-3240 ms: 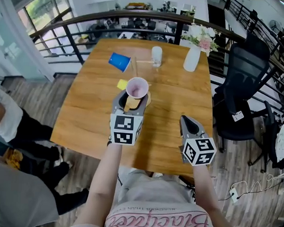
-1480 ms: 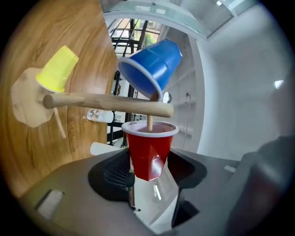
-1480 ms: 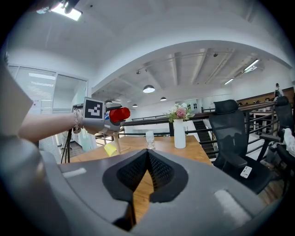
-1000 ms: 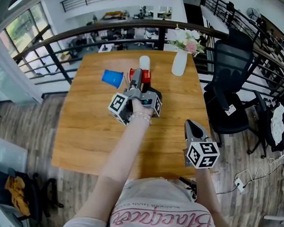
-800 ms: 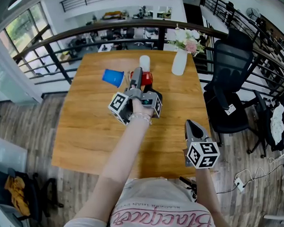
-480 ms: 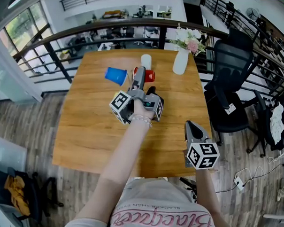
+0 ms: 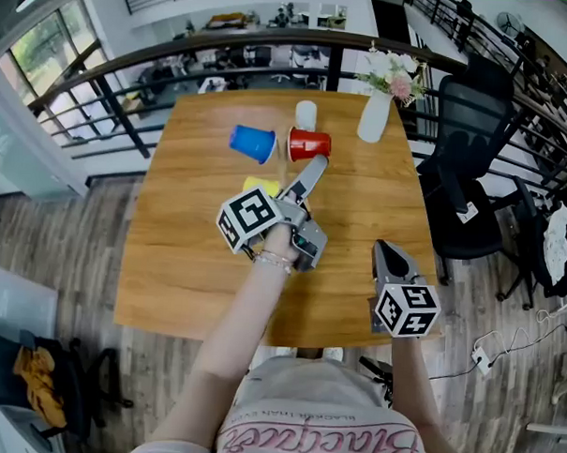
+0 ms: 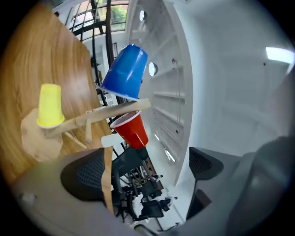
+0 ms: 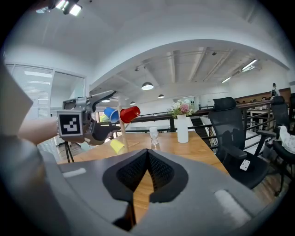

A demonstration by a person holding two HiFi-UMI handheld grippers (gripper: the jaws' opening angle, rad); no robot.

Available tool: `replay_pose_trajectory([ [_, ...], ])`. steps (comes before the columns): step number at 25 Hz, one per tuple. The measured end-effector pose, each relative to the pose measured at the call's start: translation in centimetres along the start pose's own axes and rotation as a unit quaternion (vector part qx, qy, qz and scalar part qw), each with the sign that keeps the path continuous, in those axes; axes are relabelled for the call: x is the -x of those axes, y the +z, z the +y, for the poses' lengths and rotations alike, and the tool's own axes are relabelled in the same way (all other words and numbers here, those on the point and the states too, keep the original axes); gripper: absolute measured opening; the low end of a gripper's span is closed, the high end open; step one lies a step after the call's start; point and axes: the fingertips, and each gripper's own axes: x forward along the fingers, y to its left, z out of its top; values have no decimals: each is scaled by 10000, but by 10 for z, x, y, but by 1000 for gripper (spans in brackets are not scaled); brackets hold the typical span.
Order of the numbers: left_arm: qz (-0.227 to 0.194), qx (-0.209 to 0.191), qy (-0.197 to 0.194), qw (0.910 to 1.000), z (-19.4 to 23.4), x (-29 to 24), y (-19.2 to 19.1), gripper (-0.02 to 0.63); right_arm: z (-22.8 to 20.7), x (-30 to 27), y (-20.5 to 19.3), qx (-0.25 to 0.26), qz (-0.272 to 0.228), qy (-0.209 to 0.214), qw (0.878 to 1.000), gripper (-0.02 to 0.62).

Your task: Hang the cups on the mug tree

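A wooden mug tree (image 8: 107, 112) stands mid-table. A blue cup (image 7: 252, 142) and a red cup (image 7: 309, 144) hang on its upper pegs, a yellow cup (image 7: 260, 187) on a lower one. My left gripper (image 7: 310, 171) sits just short of the red cup (image 8: 132, 131), rolled on its side. Its jaws have just been opening, and they stand wide with nothing between them. In the left gripper view both pads (image 8: 85, 175) are bare. My right gripper (image 7: 384, 246) hovers near the table's front right edge, shut and empty (image 9: 147, 173).
A clear glass (image 7: 306, 114) and a white vase of flowers (image 7: 375, 117) stand at the far side of the wooden table (image 7: 189, 236). A black office chair (image 7: 474, 154) is off to the right. A railing (image 7: 131, 69) runs behind the table.
The left gripper has let go of the red cup, which now hangs on the tree. It has drawn back toward me and rolled over. The right gripper has drifted only slightly.
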Motion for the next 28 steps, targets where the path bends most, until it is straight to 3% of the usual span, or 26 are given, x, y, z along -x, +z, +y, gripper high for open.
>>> replay_pose_trajectory([
  [3, 350, -666, 146, 9971, -2, 18, 0, 569, 11, -5, 3, -50, -60, -34, 10000, 2],
  [6, 634, -1493, 339, 9862, -1, 37, -1, 568, 22, -10, 7, -69, -163, -47, 9998, 2],
  [12, 689, -3197, 659, 9427, -7, 67, 15, 529, 35, -16, 8, -19, -254, 3, 9997, 2],
  [19, 274, -4076, 1195, 9049, 6, 112, 54, 417, 51, -26, 34, 330, -434, 294, 9981, 2],
  [21, 128, -4371, 1328, 8895, 4, 124, 63, 397, 59, -29, 46, 510, -540, 424, 9963, 2],
  [25, -203, -5050, 1637, 8472, -8, 150, 74, 314, 78, -31, 68, 878, -751, 712, 9908, 2],
  [28, -358, -5401, 1798, 8214, -18, 166, 72, 254, 91, -28, 78, 1122, -850, 922, 9857, 2],
])
